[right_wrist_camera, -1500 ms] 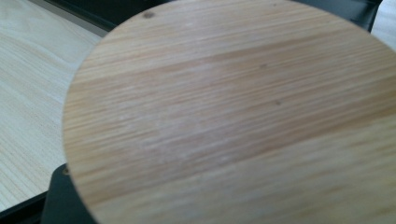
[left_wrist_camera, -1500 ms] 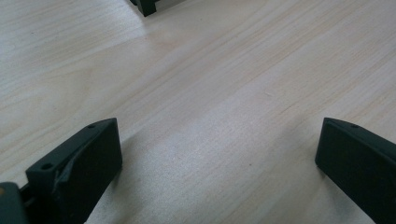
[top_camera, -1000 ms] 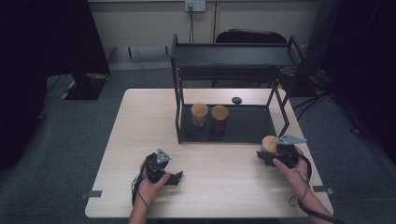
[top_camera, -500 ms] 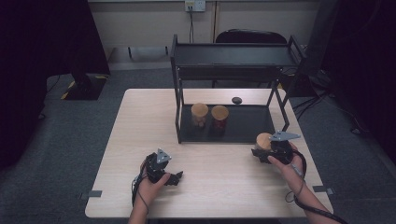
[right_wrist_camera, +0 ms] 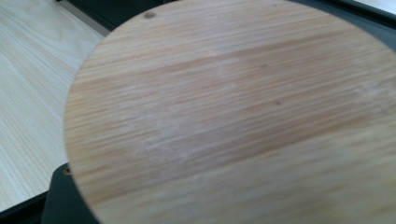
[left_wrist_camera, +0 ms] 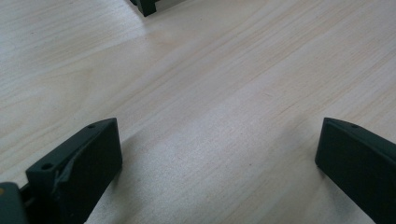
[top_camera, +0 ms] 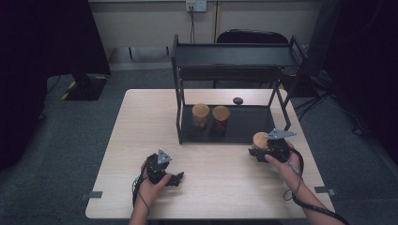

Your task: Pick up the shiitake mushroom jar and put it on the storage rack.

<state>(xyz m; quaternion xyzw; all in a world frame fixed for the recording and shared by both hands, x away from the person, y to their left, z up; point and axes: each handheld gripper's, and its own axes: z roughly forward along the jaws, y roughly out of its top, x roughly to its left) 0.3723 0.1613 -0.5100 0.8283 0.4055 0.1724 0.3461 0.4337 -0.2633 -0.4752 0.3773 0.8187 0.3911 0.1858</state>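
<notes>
Clenched around a jar, my right jaws [top_camera: 261,152] hold it by the body, its bamboo lid [right_wrist_camera: 233,116] broad and close in the right gripper view. That jar [top_camera: 259,140] sits at the right front corner of the black rack [top_camera: 234,56], just off the edge of its dark lower tray [top_camera: 248,129] and still over the counter [top_camera: 141,122]. My left jaws [top_camera: 176,178] are released, spread wide with nothing between them, low over bare wood well apart from the rack.

As I judge it, the step in hand is carrying this jar in to join the others on the tray. To do it well I would keep the jar upright, lift it enough that its base clears the tray's lip, and bring it in between the rack's right front post [top_camera: 286,110] and the jars already there. I want it set down beside them, near but not touching, so I don't knock the red-filled one. I should only loosen the grip once the base rests flat. My left hand can stay where it is; it has no part in this.

Counting: three lidded jars in all, two standing side by side on the tray, a pale-filled one [top_camera: 200,116] and a red-filled one [top_camera: 220,119], and one in my grip. One rack, with one upper shelf above the tray. One small dark object [top_camera: 238,100] lies on the counter behind the rack; I cannot tell what it is.
</notes>
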